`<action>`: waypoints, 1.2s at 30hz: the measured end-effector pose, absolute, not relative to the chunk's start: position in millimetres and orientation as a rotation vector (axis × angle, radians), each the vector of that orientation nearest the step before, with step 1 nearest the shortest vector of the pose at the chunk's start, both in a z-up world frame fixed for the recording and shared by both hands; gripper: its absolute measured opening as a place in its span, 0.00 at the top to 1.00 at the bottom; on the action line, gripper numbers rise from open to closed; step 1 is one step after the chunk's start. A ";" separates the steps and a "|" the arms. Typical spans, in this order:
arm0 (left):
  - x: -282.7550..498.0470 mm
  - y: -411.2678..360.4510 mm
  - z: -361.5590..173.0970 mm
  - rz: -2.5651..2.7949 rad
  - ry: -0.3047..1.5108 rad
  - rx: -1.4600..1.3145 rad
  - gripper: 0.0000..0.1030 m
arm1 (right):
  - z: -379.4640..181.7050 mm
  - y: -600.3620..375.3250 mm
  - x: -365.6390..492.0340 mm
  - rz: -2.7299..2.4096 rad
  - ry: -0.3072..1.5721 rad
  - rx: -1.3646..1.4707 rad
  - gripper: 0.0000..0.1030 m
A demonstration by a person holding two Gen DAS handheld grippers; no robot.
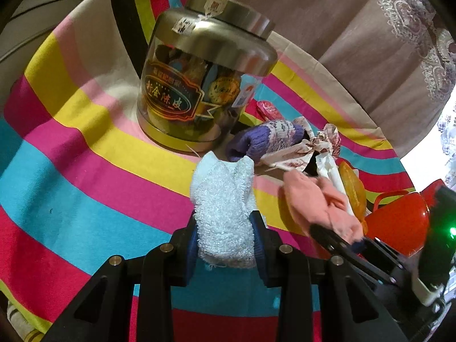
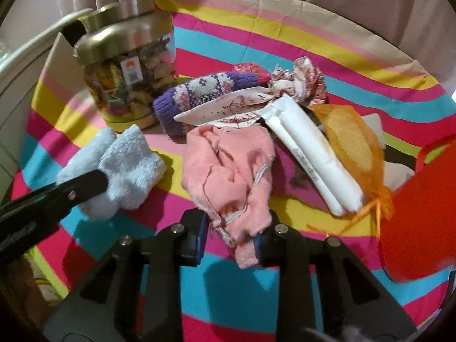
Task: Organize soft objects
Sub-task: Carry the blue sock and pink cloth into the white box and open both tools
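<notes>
My left gripper (image 1: 225,236) is shut on a fluffy light-blue sock (image 1: 223,205), held above the striped cloth; the sock also shows at the left of the right wrist view (image 2: 125,168). My right gripper (image 2: 232,238) is shut on a crumpled pink cloth (image 2: 228,173), also seen in the left wrist view (image 1: 316,202). A purple patterned knit sock (image 2: 199,94) lies behind them, with a white-and-red printed cloth (image 2: 296,82) across it.
A clear jar with a metal lid (image 1: 199,79) stands at the back left on the striped tablecloth (image 1: 85,171). A white folded packet (image 2: 310,154), an orange mesh pouch (image 2: 353,139) and a red bag (image 2: 421,205) lie to the right. Curtains hang behind.
</notes>
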State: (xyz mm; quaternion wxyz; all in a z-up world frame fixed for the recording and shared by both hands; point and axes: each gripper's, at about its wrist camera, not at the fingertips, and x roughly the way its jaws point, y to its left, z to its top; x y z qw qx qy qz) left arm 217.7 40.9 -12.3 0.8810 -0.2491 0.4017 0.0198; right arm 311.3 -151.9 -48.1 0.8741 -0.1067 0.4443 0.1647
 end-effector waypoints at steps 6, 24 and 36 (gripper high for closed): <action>207.0 34.1 1.4 0.028 0.815 -0.499 0.66 | -32.3 -171.6 280.4 0.348 0.931 -0.197 0.71; 163.2 -45.6 42.1 -0.174 0.819 -0.462 0.66 | 11.9 -292.4 205.3 0.202 0.882 -0.059 0.71; 138.0 -169.1 57.4 -0.458 0.902 -0.346 0.66 | 1.2 -426.5 153.2 -0.023 0.937 0.040 0.71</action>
